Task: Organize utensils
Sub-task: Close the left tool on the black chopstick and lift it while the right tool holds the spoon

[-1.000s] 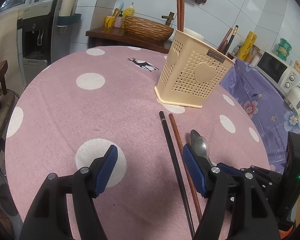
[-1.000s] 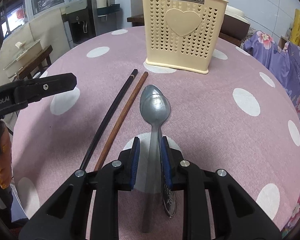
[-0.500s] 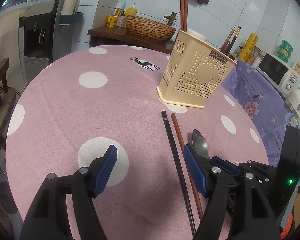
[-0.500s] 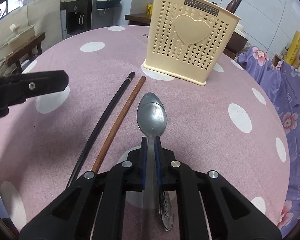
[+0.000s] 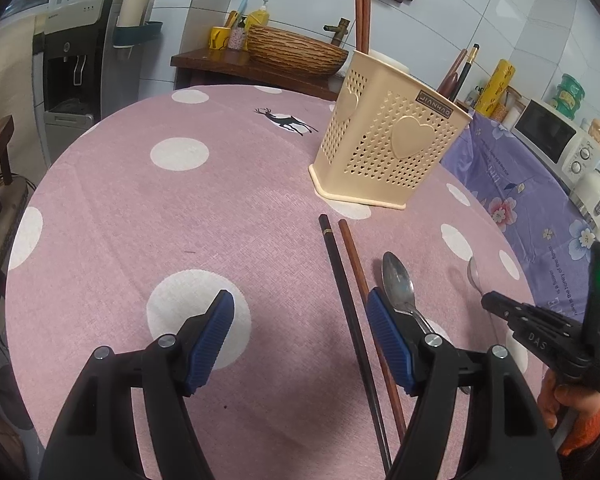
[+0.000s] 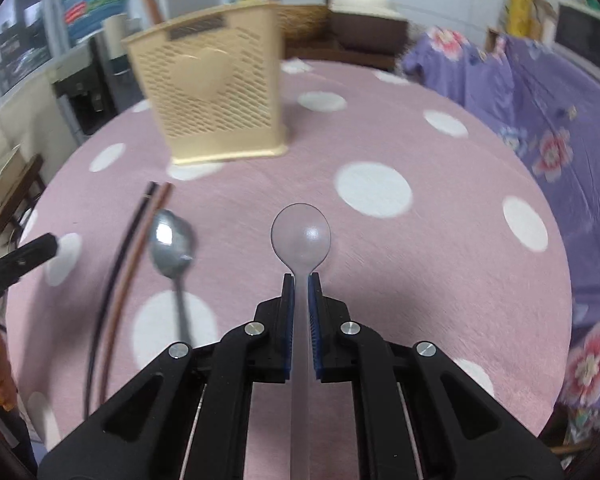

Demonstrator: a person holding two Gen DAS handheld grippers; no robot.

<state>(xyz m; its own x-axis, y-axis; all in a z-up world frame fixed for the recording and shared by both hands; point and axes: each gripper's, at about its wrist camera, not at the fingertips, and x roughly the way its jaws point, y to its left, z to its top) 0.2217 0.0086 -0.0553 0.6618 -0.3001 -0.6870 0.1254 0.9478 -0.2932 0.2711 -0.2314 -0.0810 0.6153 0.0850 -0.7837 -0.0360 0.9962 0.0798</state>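
My right gripper (image 6: pixel 301 280) is shut on the handle of a clear plastic spoon (image 6: pixel 301 236), held just above the pink dotted tablecloth (image 6: pixel 420 272). A metal spoon (image 6: pixel 172 244) lies to its left beside a black chopstick (image 6: pixel 116 264) and a brown chopstick (image 6: pixel 134 252). The cream perforated utensil holder (image 6: pixel 212 104) stands behind them with chopsticks in it. My left gripper (image 5: pixel 300 332) hangs open over the table, left of the black chopstick (image 5: pixel 340 280), brown chopstick (image 5: pixel 358 272) and metal spoon (image 5: pixel 398 284). The right gripper (image 5: pixel 486 300) shows at far right with the clear spoon (image 5: pixel 474 272).
A purple flowered cloth (image 5: pixel 532 200) covers a counter right of the round table, with a microwave (image 5: pixel 556 136) on it. A wooden side table with a woven basket (image 5: pixel 296 50) stands behind. A water dispenser (image 5: pixel 76 64) is at the back left.
The right gripper shut on the clear spoon's handle and carried it off to the right, away from the metal spoon, which stayed on the table. The left gripper kept still.
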